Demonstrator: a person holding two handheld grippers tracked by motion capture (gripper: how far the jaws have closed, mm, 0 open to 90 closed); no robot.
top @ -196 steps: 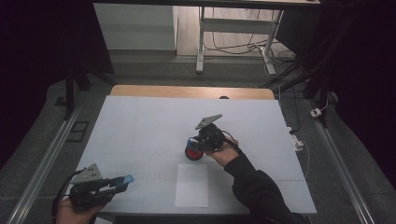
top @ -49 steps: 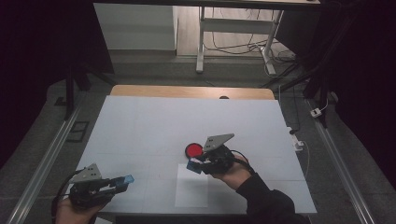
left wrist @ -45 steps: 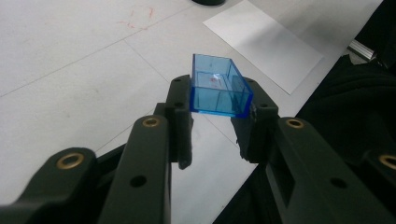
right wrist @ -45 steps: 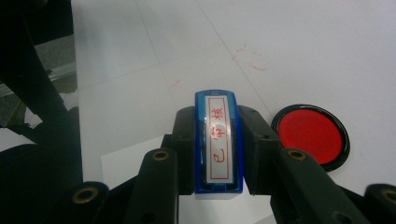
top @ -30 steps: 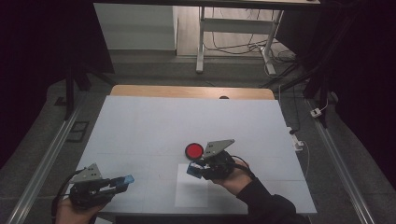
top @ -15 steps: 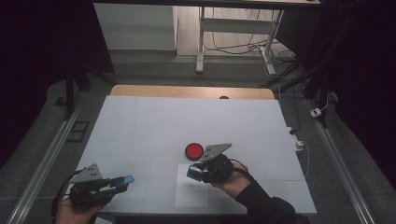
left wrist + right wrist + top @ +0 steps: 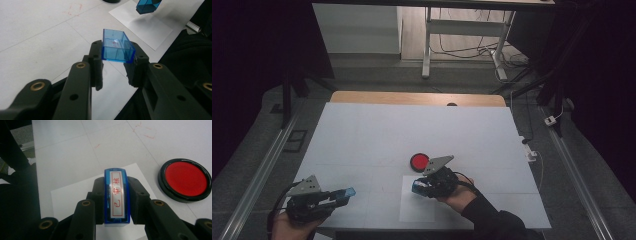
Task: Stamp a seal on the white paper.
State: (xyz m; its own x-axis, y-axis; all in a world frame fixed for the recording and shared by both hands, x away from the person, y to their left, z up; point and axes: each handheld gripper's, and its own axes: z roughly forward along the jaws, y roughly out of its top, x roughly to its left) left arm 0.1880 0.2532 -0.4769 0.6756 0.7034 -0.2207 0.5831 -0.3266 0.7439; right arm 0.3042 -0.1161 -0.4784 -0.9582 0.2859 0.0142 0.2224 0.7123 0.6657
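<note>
Two hand-held grippers worked over the white counter (image 7: 362,135) in the high view: the left hand-held gripper (image 7: 343,194) lay low near the front left edge with a blue cap (image 7: 346,192) clamped at its tip, while the right hand-held gripper (image 7: 418,186) hung over the top of a white sheet of paper (image 7: 418,206), holding a blue stamp (image 7: 418,186). A round red ink pad (image 7: 419,161) sat on the counter just beyond the sheet, close to that gripper but apart from it. In the left gripper view, the jaws were closed on the clear blue cap (image 7: 117,47), an open-ended rectangular shell held by its two long sides, hollow side toward the camera; farther off, the stamp (image 7: 147,5) hovered over the paper (image 7: 145,23). In the right gripper view, the jaws pinched the stamp (image 7: 117,195) by its long sides, its face turned up to the camera: a white strip with a red rectangular border and three red Chinese characters, which I could not read with certainty. The ink pad (image 7: 185,179), red in a black rim, lay to the right, and the paper (image 7: 72,195) lay under the jaws.
</note>
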